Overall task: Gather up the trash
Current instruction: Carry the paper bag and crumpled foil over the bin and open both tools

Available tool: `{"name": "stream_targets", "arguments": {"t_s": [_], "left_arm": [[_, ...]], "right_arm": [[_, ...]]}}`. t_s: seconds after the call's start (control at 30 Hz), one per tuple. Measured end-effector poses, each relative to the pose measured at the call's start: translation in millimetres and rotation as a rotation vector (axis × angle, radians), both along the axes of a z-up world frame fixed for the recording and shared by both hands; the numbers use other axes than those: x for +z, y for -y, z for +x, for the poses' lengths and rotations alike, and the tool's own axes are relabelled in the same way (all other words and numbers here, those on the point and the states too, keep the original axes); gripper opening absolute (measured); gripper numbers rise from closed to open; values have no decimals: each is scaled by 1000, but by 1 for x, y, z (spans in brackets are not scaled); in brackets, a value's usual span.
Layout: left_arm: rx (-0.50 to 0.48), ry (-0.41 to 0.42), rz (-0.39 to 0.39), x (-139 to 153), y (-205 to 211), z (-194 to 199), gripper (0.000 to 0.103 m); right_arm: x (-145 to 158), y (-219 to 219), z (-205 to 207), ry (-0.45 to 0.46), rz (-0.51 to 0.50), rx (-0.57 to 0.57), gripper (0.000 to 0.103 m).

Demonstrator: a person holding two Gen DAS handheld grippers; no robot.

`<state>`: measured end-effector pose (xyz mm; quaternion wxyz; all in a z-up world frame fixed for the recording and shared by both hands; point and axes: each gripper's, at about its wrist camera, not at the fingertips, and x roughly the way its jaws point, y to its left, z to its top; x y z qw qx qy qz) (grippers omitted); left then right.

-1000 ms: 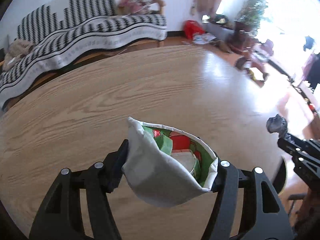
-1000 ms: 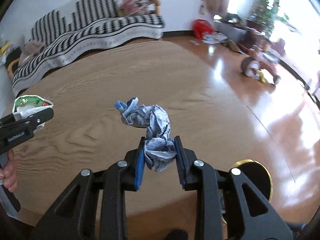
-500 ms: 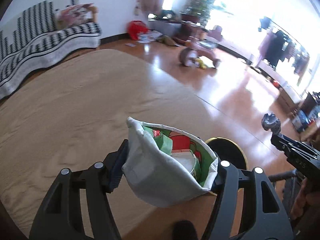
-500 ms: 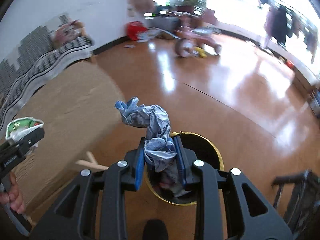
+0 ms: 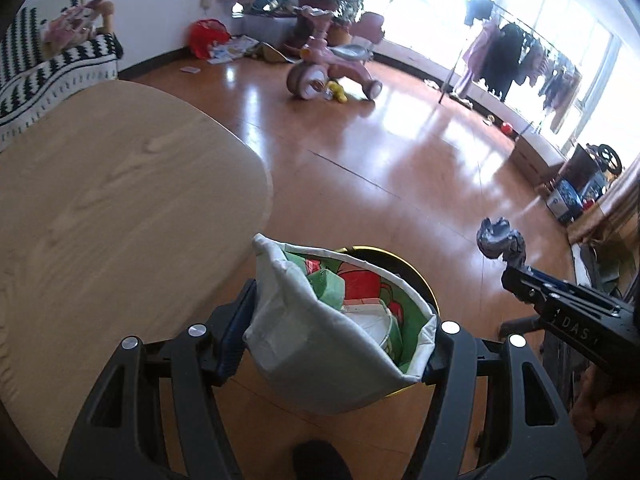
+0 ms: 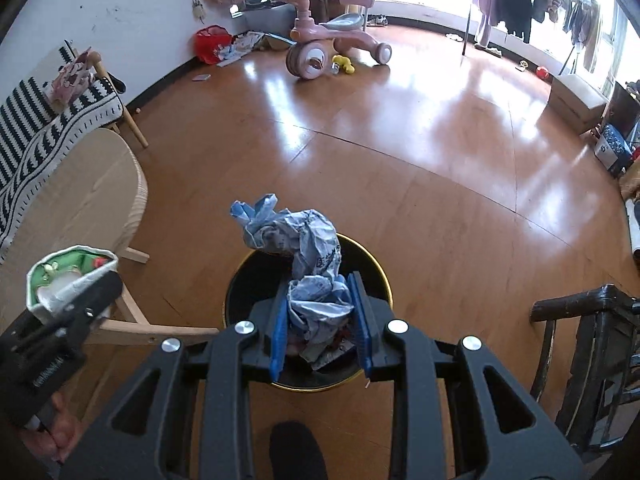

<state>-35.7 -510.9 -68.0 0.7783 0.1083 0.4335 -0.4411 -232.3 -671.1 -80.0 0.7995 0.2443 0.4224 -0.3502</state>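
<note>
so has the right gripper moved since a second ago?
Yes. The right gripper, shut on the crumpled paper, went from over the table to above the bin.

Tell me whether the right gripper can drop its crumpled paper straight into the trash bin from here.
Probably yes. The right gripper, shut on the crumpled paper, appears to be above the open trash bin, with nothing between them. The left gripper is off to the side.

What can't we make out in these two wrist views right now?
- Bin contents: right wrist view, mostly covered by the right claw and its crumpled paper.
- Bin rim in the left wrist view: mostly hidden behind the carton held in the left claw.
- Print on the paper: too small to read.
- Chair: cut off by the right wrist view's edge.
</note>
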Motion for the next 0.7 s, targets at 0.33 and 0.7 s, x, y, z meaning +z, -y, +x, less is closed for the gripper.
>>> {"name": "stream_targets", "arguments": {"t_s": [0.33, 0.7], "left_arm": [[-39, -19, 31, -20, 26, -4, 64], [-58, -39, 36, -30, 36, -5, 64]], "right_arm": [[-2, 12, 3, -6, 11, -6, 28], [-6, 17, 1, -3, 37, -28, 28]]}}
